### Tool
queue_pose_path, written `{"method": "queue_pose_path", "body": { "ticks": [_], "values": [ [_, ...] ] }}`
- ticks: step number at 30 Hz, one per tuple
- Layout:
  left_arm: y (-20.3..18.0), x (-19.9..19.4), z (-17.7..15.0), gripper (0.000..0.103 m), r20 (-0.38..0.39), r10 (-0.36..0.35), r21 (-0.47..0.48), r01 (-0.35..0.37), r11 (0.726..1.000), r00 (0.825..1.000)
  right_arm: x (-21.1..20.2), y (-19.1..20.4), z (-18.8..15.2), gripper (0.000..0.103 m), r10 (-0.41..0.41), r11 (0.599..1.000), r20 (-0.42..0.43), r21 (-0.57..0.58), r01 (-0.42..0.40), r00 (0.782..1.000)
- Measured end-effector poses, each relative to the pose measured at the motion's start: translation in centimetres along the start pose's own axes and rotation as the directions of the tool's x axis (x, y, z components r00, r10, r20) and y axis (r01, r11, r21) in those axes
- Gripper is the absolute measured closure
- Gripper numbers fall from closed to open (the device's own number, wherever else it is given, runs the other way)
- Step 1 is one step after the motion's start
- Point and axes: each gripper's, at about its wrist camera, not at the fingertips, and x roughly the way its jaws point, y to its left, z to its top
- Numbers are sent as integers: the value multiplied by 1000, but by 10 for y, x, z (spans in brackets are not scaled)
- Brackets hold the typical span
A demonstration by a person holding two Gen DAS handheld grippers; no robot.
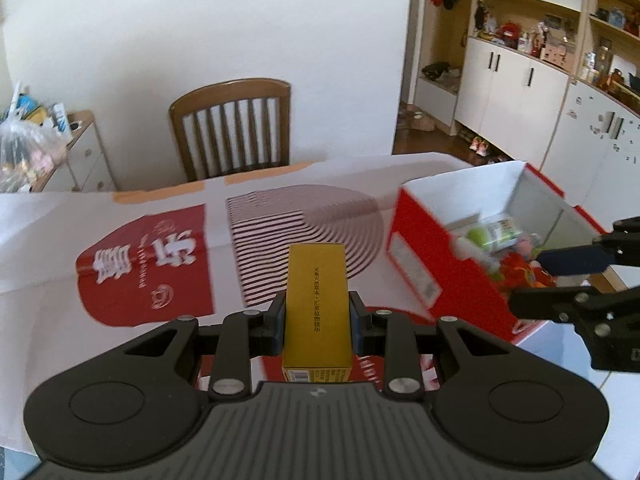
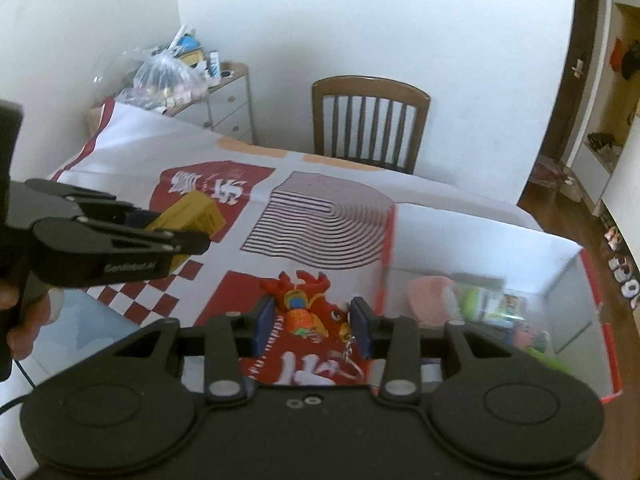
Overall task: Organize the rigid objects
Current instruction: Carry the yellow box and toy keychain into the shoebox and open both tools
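left gripper (image 1: 317,322) clenched on tall yellow cardboard carton (image 1: 316,304), black vertical print | right gripper (image 2: 314,322) jaws parted around red-orange plush keychain toy (image 2: 308,306) | red-and-white open box (image 1: 436,256) right

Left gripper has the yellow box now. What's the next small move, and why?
Probably carry the left gripper rightward toward the red bin. It is shut on the yellow box, held above the cloth, and the open bin already holds other items.

Table (image 1: 568,356) covered by white-and-red printed cloth (image 1: 168,248). Red open box (image 1: 436,264) sits on cloth at right side. Red toy keychain (image 2: 308,308) lies on cloth just left of box.
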Motion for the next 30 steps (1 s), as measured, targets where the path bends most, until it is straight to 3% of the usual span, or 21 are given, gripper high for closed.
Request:
{"method": "queue_pose_path", "body": {
  "ticks": [13,30],
  "values": [
    [-93,5,29,74,20,-51,46,50,998,999,-24,-84,-13,64,-41,999,17,22,40,999],
    [-176,70,43,74,-67,-31,62,35,997,997,-7,-189,-33,63,-53,996,-14,65,54,998]
  ]
}}
